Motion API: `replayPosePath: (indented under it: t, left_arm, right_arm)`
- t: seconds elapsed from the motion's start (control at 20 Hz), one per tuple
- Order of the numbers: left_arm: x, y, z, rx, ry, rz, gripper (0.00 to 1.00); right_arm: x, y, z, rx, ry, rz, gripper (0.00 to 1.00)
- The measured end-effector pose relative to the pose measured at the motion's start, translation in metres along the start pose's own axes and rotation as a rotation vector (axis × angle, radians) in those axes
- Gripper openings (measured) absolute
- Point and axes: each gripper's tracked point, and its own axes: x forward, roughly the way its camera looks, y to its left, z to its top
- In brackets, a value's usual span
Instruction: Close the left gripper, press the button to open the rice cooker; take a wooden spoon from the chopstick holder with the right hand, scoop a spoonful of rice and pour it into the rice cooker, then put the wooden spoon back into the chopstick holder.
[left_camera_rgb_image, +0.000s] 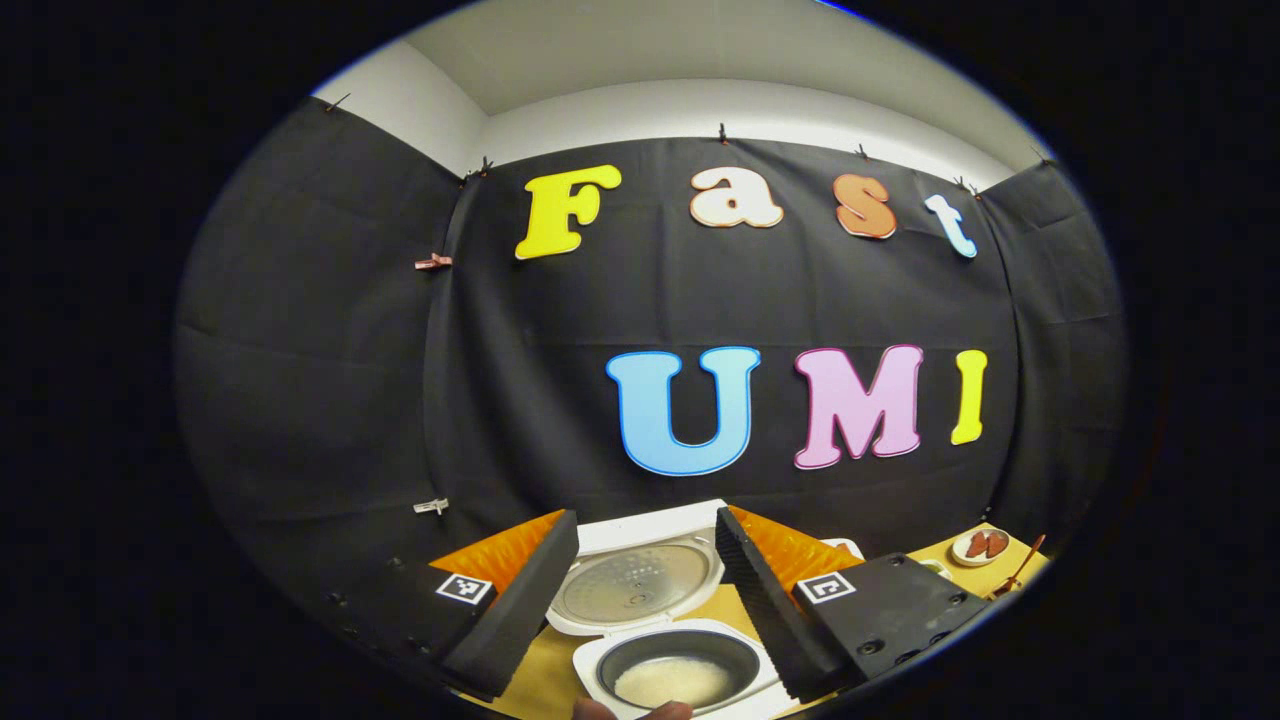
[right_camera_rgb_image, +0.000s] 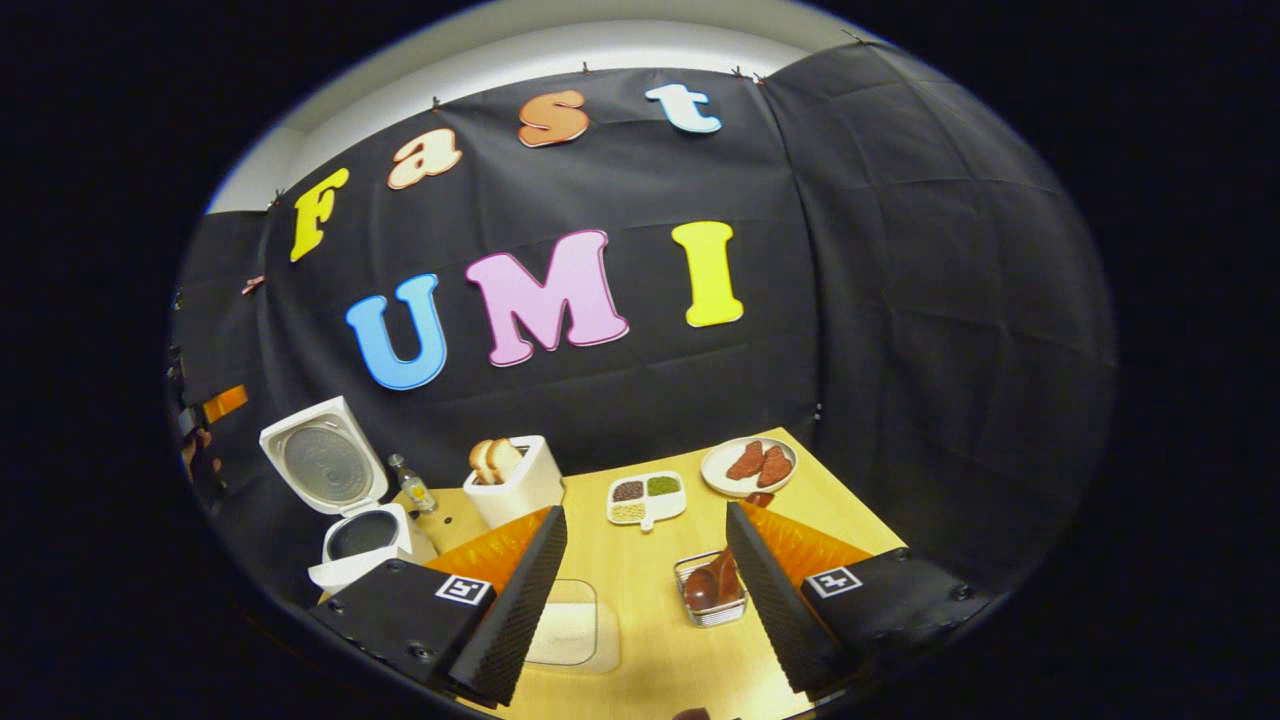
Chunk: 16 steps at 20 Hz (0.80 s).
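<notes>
Left gripper view: the cooker (left_camera_rgb_image: 675, 650) stands open, rice in its pot, beyond the left gripper (left_camera_rgb_image: 648, 590), jaws wide. Right gripper view: the right gripper (right_camera_rgb_image: 645, 590), wide and empty, should descend squarely onto the spoon (right_camera_rgb_image: 712, 585) in the holder (right_camera_rgb_image: 700, 610).

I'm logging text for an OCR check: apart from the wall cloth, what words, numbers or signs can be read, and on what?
Words or numbers: none can be read.
Square markers on the left gripper and right gripper: coded patterns, no words.
Small bottle: label too small to read.
Rice cooker: no print legible.
</notes>
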Motion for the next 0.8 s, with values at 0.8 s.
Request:
replayPosePath:
  t: [0.8]
  left_arm:
    - [0.16,0.044,-0.062,0.091,0.078,0.066,0.95]
  right_arm:
    - [-0.054,0.066,0.015,-0.072,-0.093,0.057,0.98]
